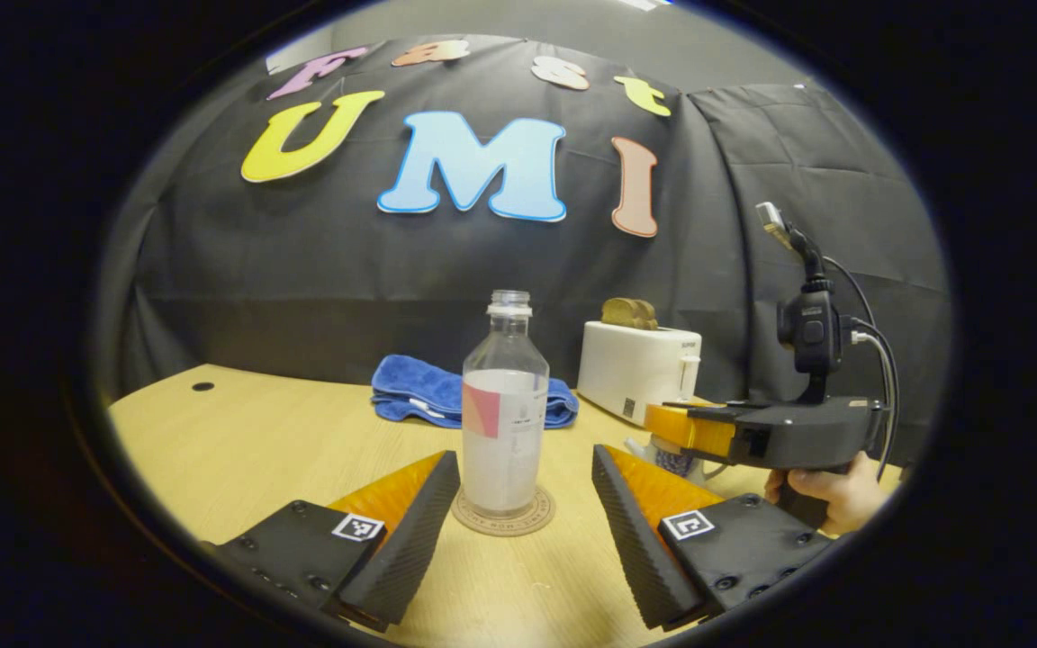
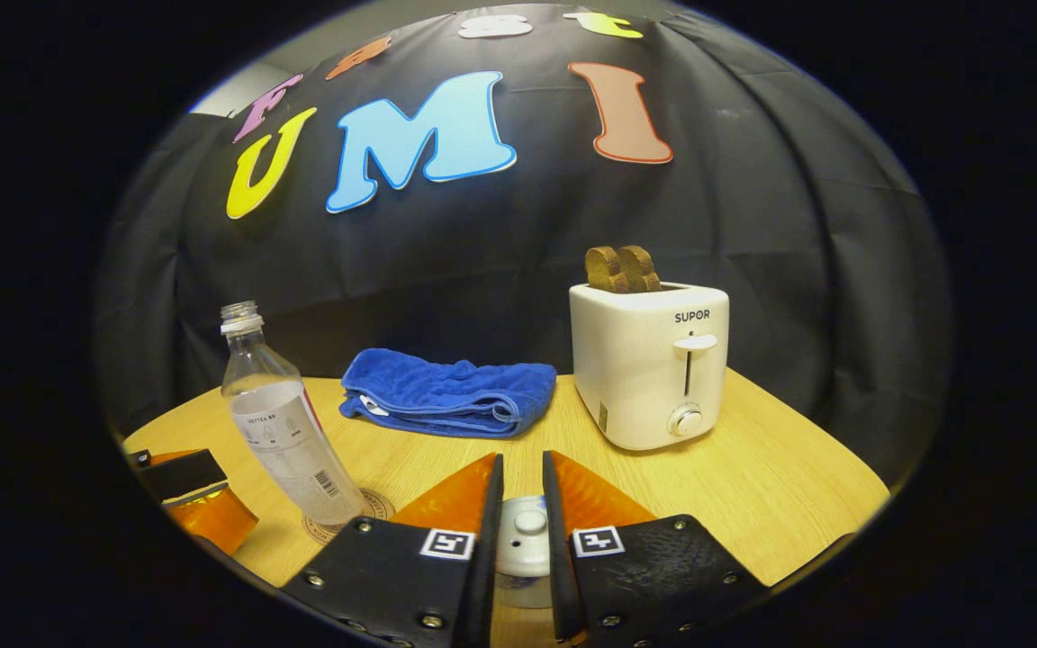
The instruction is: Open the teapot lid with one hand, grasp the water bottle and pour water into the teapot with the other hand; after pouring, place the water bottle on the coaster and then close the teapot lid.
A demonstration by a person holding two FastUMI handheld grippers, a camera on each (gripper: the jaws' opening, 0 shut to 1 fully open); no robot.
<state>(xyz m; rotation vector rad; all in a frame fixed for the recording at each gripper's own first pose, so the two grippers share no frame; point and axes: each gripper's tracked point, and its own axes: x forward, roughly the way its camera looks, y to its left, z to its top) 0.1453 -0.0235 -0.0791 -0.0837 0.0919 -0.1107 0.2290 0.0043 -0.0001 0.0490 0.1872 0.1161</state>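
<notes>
A clear, uncapped water bottle (image 1: pixel 504 423) stands upright on a round cork coaster (image 1: pixel 540 517), partly filled. My left gripper (image 1: pixel 526 457) is open, one finger on each side of the bottle and apart from it. To the right a hand holds my right gripper (image 1: pixel 694 430) just above the white, blue-patterned teapot (image 1: pixel 673 461), which is mostly hidden. In the right gripper view, my right gripper (image 2: pixel 521 461) is shut on the knob of the pale teapot lid (image 2: pixel 527 531). The bottle (image 2: pixel 280 423) and coaster (image 2: pixel 376 504) stand at the left there, beside a left gripper finger (image 2: pixel 199 504).
A white toaster (image 2: pixel 649 364) with brown bread in its slots stands at the back right. A folded blue towel (image 2: pixel 446 396) lies at the back centre. The wooden table (image 1: pixel 239 441) has bare room on the left and a small dark hole near its far left edge.
</notes>
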